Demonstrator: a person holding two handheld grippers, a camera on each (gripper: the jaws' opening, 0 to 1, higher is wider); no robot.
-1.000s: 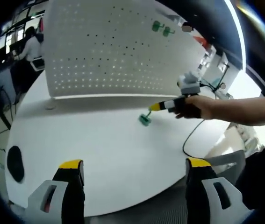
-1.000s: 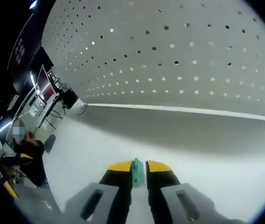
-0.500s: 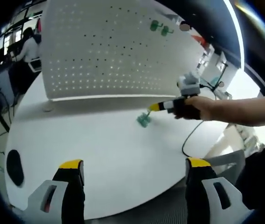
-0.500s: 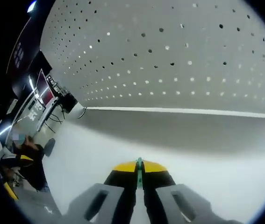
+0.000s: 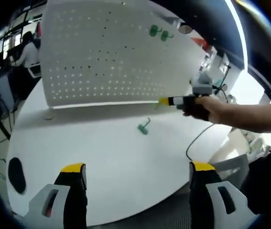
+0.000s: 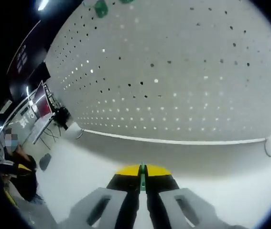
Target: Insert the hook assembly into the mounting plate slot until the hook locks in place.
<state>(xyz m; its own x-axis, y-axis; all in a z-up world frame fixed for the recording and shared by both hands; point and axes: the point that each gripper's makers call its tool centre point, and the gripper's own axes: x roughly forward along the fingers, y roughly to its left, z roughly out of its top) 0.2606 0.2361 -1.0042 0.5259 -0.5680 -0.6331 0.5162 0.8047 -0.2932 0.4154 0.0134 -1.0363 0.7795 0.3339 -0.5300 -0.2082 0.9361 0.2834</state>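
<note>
The white pegboard mounting plate (image 5: 111,52) stands upright at the far side of the round white table (image 5: 106,162). Two green hooks (image 5: 154,31) hang near its top, also seen as green hooks (image 6: 101,7) in the right gripper view. Another green hook (image 5: 144,127) lies on the table in front of the board. A hand holds my right gripper (image 5: 165,100) above the table, close to the board's lower edge. My right gripper (image 6: 142,170) is shut on a thin green hook piece (image 6: 142,168). My left gripper (image 5: 137,168) is open over the near table edge, holding nothing.
A black cable (image 5: 195,140) trails over the table's right side. A dark round patch (image 5: 16,168) sits at the table's left edge. A person (image 5: 26,52) sits at desks far left. The pegboard (image 6: 183,76) stands on a thin white foot (image 6: 173,141).
The right gripper's jaws, slightly apart a second ago, closed on the green piece. It then rose from the table toward the pegboard. One green hook stays on the table.
</note>
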